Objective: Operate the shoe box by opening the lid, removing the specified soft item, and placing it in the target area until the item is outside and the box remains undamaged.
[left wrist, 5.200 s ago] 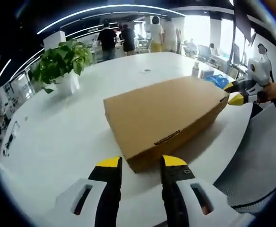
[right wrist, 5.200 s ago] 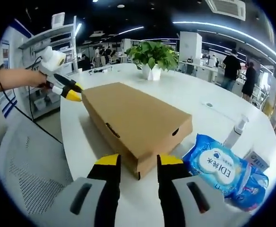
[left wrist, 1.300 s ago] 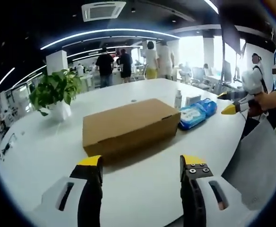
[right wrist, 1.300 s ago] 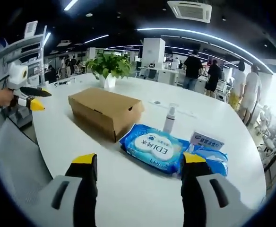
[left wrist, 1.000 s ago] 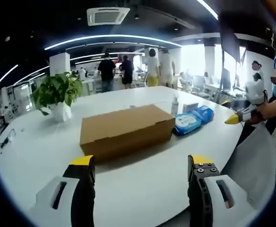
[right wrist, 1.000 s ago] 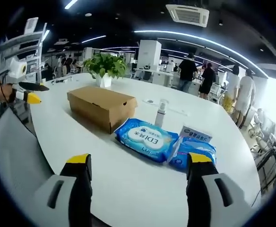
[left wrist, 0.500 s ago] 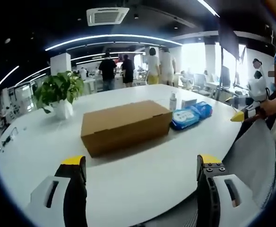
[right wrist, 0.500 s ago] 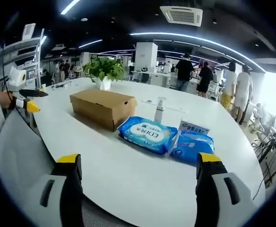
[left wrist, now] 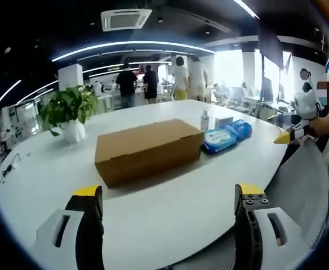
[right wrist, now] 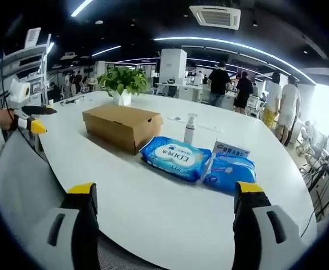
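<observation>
Presently the brown cardboard shoe box [left wrist: 147, 149] lies lid-closed on the white round desk [left wrist: 153, 208], well apart from both tongs. Left tongs [left wrist: 169, 194] gape wide with nothing between the jaws; right tongs [right wrist: 167, 194] likewise. Beside the box lie two blue soft wipe packets [right wrist: 176, 158], a small clear pump bottle [right wrist: 190, 129] behind them. A potted green plant [right wrist: 123, 84] stands beyond the box.

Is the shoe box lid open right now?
No, the shoe box sits on the white table with its lid flat and shut.
</observation>
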### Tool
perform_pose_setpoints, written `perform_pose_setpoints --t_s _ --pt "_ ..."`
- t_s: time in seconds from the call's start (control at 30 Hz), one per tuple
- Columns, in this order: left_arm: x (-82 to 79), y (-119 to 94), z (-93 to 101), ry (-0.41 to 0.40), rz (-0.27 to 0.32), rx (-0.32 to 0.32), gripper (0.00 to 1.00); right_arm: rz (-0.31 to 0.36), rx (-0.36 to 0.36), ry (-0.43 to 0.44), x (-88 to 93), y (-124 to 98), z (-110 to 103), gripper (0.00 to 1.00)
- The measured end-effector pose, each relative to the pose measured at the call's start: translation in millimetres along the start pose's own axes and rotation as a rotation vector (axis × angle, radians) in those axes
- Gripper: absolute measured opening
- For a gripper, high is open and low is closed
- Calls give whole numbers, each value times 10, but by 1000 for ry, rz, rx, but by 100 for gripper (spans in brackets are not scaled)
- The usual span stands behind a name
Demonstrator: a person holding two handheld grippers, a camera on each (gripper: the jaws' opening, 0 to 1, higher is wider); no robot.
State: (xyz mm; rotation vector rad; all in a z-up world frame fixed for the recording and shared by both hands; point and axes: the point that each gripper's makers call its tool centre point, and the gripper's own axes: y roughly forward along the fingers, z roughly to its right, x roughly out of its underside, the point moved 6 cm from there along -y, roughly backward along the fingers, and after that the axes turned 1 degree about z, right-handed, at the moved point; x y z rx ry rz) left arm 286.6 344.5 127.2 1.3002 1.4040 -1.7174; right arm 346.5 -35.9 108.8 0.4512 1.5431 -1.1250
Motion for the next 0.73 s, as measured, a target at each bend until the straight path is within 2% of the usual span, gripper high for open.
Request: perform_pose_setpoints --t_s 0.37,0.73 --pt "20 -3 24 -10 -6 3 100 17 22 19 -62 -15 109 95" --pt "19 -8 12 -9 -5 2 100 20 22 21 -79 -14 102 94"
